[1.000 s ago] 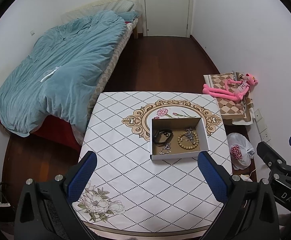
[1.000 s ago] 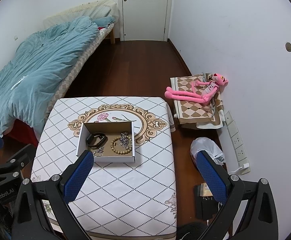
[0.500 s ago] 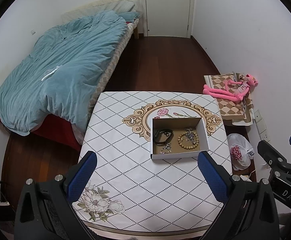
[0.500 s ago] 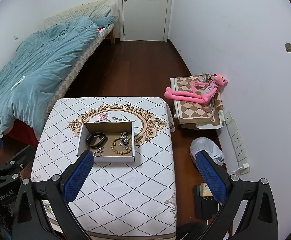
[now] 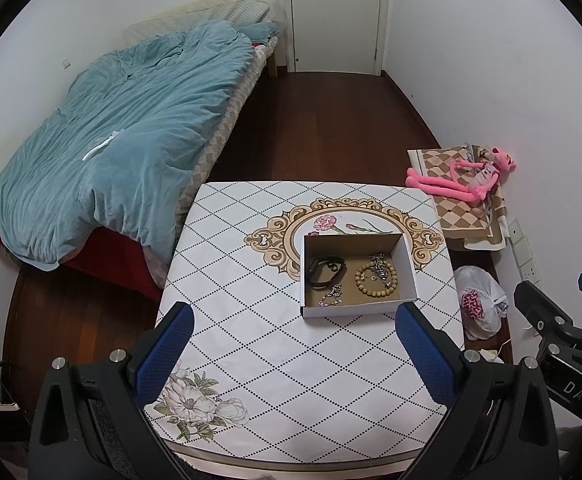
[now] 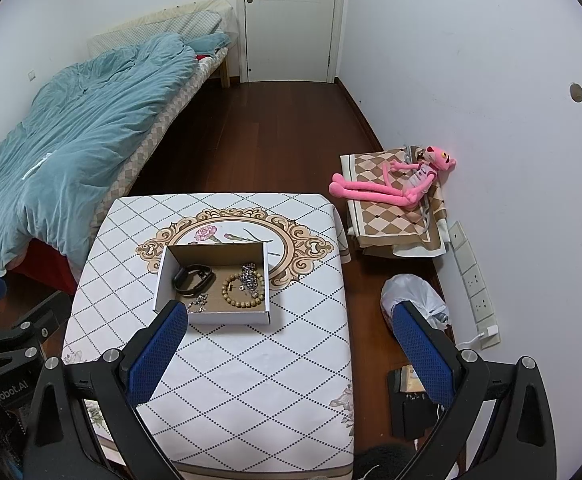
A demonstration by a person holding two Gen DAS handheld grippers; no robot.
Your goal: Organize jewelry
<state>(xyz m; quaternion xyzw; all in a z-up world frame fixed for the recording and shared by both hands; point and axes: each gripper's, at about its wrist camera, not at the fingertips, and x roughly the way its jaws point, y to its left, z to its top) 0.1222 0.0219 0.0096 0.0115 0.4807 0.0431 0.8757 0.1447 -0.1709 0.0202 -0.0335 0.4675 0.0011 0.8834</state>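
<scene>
A rumpled teal quilt covers the bed point(image 5: 107, 148) far ahead and left of both grippers. Ahead of the jaws lies a square surface point(image 5: 251, 340) under smooth white cloth printed with dotted diamonds and a gilt floral medallion. On it sits a shallow open cardboard box point(image 5: 355, 310), white outside and brown inside, just beyond the left gripper point(image 5: 295, 344) and nearer its right jaw. The right gripper point(image 6: 291, 346) has the box just past its left jaw. Both grippers' textured blue jaws stand wide apart, holding nothing. Inside the box lie a black looped band point(image 5: 326, 271), a ring of round tan wooden beads point(image 5: 373, 280) and tangled silver chains point(image 5: 379, 266), with a small silver chain point(image 5: 331, 295) nearest the jaws.
</scene>
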